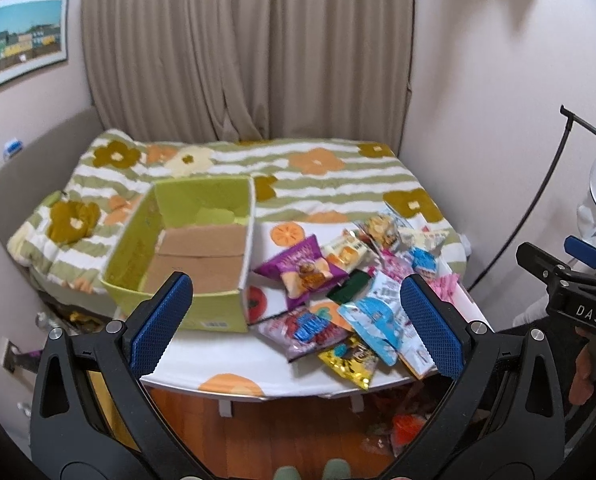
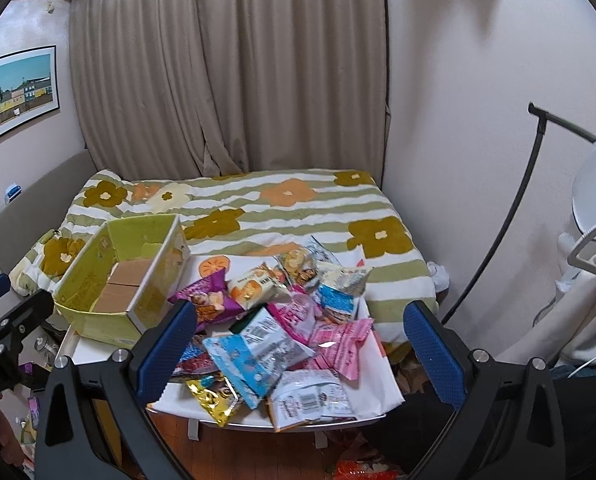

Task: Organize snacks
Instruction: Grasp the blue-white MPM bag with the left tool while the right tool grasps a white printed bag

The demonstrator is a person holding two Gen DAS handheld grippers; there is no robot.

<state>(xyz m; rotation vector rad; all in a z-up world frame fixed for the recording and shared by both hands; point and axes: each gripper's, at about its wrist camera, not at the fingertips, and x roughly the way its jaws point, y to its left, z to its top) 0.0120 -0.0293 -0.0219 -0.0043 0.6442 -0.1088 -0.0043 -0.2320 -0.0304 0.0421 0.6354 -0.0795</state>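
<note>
A green cardboard box (image 1: 202,312) stands open and empty on the left of a small white table (image 1: 202,364); it also shows in the right wrist view (image 2: 98,324). A pile of snack packets lies to its right: a purple bag (image 1: 303,268), a light blue bag (image 1: 373,320), a gold packet (image 1: 347,362), pink packets (image 2: 337,340). My left gripper (image 1: 296,322) is open and empty, above the table's front edge. My right gripper (image 2: 299,354) is open and empty, above the near side of the pile.
A bed with a green striped flower quilt (image 1: 298,176) lies behind the table. Beige curtains (image 1: 250,48) hang at the back. A black lamp pole (image 2: 509,220) and white clothes (image 2: 589,280) stand at the right. Packets lie on the wooden floor (image 1: 298,432).
</note>
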